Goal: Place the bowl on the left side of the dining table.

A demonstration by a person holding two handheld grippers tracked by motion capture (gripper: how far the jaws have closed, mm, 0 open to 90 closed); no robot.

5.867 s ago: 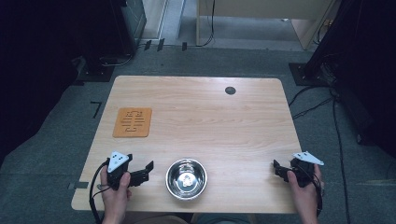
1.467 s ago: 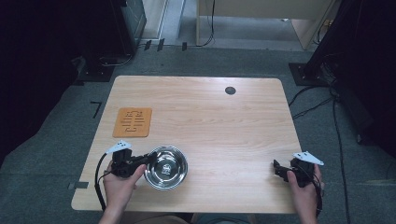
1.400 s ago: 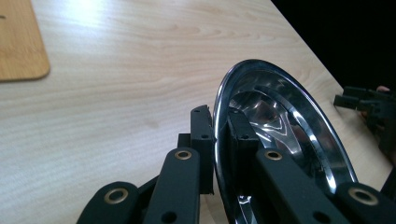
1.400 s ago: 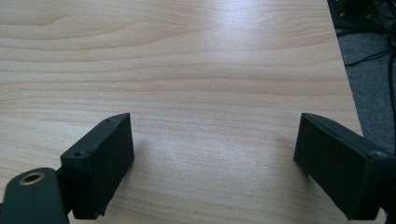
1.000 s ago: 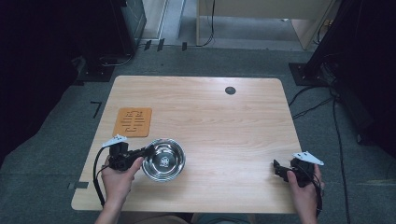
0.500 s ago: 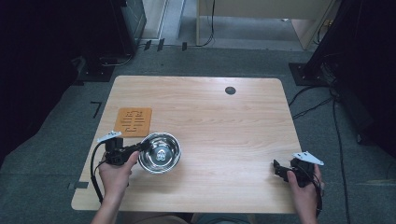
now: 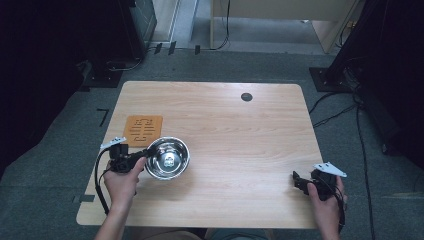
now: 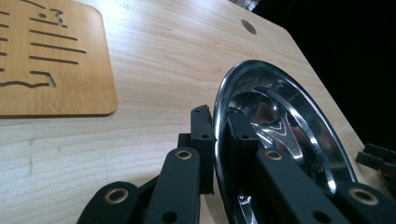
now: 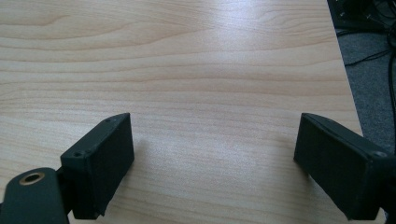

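Note:
A shiny steel bowl (image 7: 168,158) is held at the table's left side, just right of and below a thin brown wooden coaster (image 7: 143,129). My left gripper (image 7: 141,157) is shut on the bowl's left rim. In the left gripper view the two black jaws pinch the steel bowl (image 8: 280,126) at its rim, one jaw outside and one inside, and the wooden coaster (image 8: 49,56) lies at the upper left. My right gripper (image 7: 298,182) rests at the table's front right, open. Between its jaws in the right gripper view, my right gripper (image 9: 212,163) shows nothing but bare wood.
The wooden table (image 7: 225,120) has a dark round cable hole (image 7: 246,97) near its far edge. Grey carpet surrounds the table, with black stands and cables at the far left and right. The right table edge (image 9: 348,70) runs close beside my right gripper.
My left gripper took hold of the bowl's rim near the front edge and has carried it left and farther away, up to the coaster. The right gripper has stayed put.

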